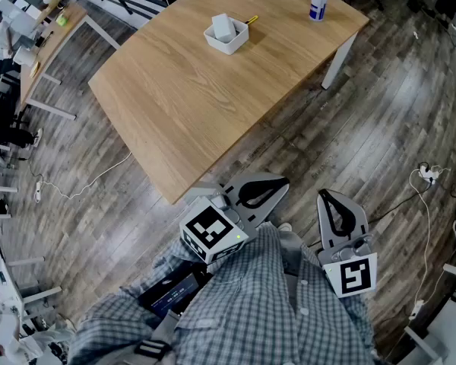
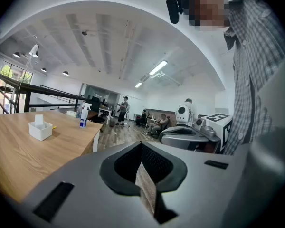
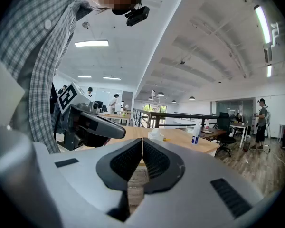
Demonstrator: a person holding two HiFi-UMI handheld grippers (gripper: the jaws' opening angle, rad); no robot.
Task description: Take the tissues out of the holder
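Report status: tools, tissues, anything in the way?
Left tool and right tool shut, empty, short of the table. Tissues in the holder, untouched. Nothing in the way; bottle stands aside.

The head view looks steeply down from above the person onto the bench, which lies well ahead. Both gripper views sit low beside the person, facing nearly level toward that bench. All three share the white holder and spray bottle.
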